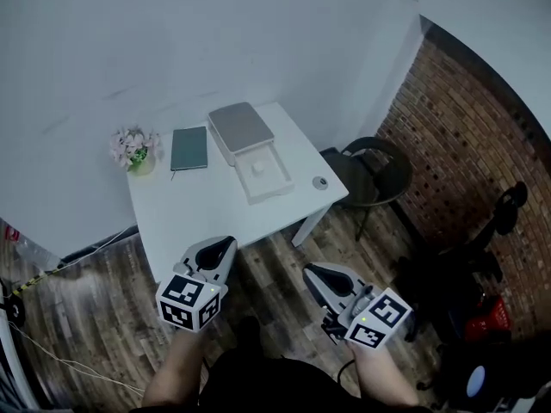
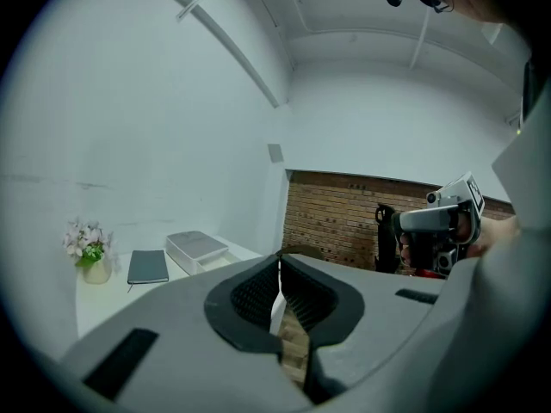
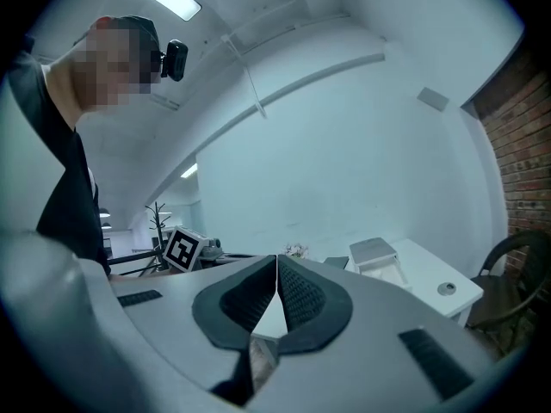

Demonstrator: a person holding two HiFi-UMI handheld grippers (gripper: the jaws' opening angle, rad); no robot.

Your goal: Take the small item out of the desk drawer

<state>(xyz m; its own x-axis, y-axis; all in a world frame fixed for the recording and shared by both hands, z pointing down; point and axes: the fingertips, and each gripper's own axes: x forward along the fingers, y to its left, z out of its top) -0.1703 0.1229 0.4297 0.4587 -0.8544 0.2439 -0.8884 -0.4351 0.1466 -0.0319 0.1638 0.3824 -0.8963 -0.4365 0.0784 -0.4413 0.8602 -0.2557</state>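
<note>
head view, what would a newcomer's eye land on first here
The white table against the wall stands out, with a desktop drawer box whose drawer is pulled open and shows a small pale item. Near the bottom of the head view, the left gripper and right gripper hang over the wood floor short of the table, both with jaws shut and empty. A brick wall and a dark chair fill the right side.
</note>
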